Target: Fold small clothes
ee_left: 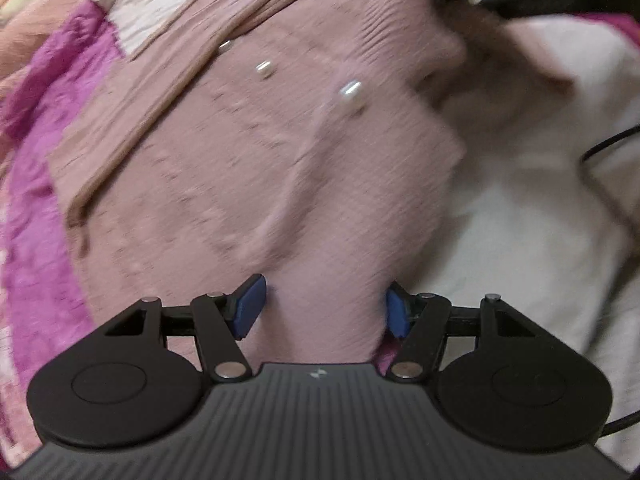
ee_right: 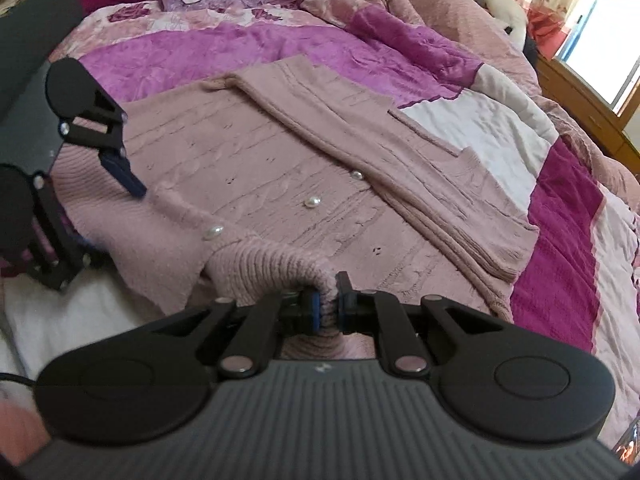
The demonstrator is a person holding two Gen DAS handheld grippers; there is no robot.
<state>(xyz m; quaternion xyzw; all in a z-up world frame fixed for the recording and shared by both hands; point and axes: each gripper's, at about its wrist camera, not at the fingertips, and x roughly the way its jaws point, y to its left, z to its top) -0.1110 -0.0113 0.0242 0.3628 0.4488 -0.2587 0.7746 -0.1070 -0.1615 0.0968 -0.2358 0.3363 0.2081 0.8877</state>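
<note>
Across the purple quilt (ee_right: pixel 248 52) lies my soft, floppy pink cardigan (ee_right: pixel 280 184), its ribbed hem pinched in my right gripper (ee_right: pixel 327 300) while my left gripper (ee_left: pixel 320 304) gapes beside its edge.

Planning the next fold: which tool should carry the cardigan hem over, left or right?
Right. The right tool is already shut on the cardigan at its ribbed hem; the left tool is open, with fabric between its pads but not clamped.

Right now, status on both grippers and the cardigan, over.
Right hand-held gripper shut on cardigan ribbed edge. Left hand-held gripper open over the knit. One sleeve folded across. Nothing in the way on the bedspread.
</note>
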